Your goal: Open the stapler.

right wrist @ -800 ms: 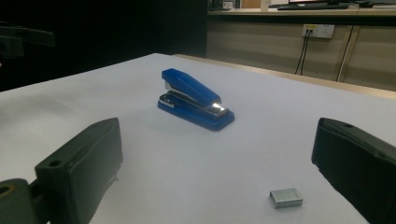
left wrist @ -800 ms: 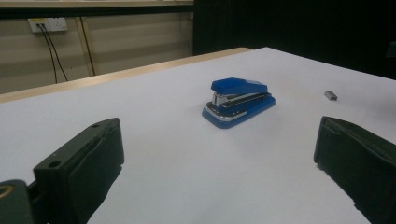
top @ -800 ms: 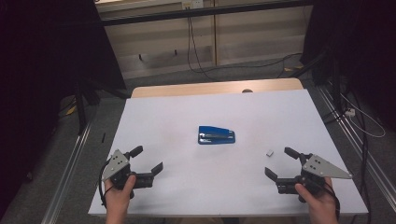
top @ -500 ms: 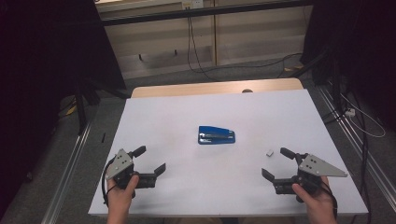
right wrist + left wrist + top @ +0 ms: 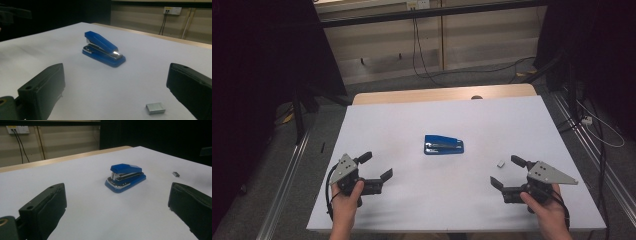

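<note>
- High view: blue plastic stapler with a chrome magazine (image 5: 443,145) lies flat near the middle of the white table top (image 5: 412,120). A small grey block of staples (image 5: 500,163) sits to its right and nearer the person, apart from it. The left gripper (image 5: 377,166) hovers at the near left, jaws spread wide with nothing between them. The right gripper (image 5: 508,172) hovers at the near right, likewise wide open and empty, with the staple block just beyond its far jaw.
- Left gripper view: the stapler (image 5: 125,177) rests ahead between the two black jaws, well beyond them. The staple block (image 5: 176,173) lies farther right.
- Right gripper view: the stapler (image 5: 102,49) sits ahead, its arm raised at the far end. The staple block (image 5: 155,108) lies near the right jaw, untouched.
</note>
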The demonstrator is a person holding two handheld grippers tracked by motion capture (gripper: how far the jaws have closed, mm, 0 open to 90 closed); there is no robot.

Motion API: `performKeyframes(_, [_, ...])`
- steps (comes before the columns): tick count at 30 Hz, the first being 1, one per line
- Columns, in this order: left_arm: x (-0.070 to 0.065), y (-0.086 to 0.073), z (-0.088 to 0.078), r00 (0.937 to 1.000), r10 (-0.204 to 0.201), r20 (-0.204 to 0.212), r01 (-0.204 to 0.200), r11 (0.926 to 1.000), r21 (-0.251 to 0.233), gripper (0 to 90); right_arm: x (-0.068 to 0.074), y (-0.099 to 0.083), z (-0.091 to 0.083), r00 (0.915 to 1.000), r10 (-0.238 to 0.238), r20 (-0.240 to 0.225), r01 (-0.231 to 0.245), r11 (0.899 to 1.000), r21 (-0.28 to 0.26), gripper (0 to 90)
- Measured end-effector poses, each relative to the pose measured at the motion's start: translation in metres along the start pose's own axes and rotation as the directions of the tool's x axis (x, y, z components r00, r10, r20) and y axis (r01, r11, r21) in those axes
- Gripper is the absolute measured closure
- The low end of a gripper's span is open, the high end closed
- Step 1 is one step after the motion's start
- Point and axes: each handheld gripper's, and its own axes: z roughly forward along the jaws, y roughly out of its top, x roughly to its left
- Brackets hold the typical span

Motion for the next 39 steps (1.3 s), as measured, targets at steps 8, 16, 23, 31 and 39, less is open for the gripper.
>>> performKeyframes(8, [0.002, 0.0, 0.013, 0.9997, -0.011, 0.021, 0.011, 0.9998, 0.017, 2.1, -0.007, 0.008, 0.012, 0.9998, 0.009, 0.016, -0.009, 1.0, -0.007, 1.8])
performKeyframes(16, [0.001, 0.005, 0.03, 0.9984, -0.028, 0.05, 0.027, 0.9996, 0.01, 2.1, -0.012, 0.015, 0.029, 0.9992, 0.038, 0.017, -0.037, 0.999, -0.018, 1.2])
performKeyframes(23, [0.004, 0.009, 0.048, 0.9976, -0.029, 0.064, 0.028, 0.9996, 0.008, 2.2, -0.013, 0.021, 0.037, 0.9998, 0.01, 0.018, -0.01, 1.0, -0.013, 1.1])
performKeyframes(31, [0.002, 0.012, 0.055, 0.9978, 0.0, 0.067, -0.002, 0.9997, 0.024, 2.2, -0.007, 0.026, 0.051, 1.0, -0.004, -0.006, 0.004, 1.0, 0.002, 1.8])
performKeyframes(39, [0.001, 0.019, 0.063, 0.9963, -0.008, 0.086, 0.006, 0.9997, 0.023, 2.3, -0.002, 0.034, 0.062, 0.9998, 0.012, -0.015, -0.012, 1.0, 0.003, 2.2])
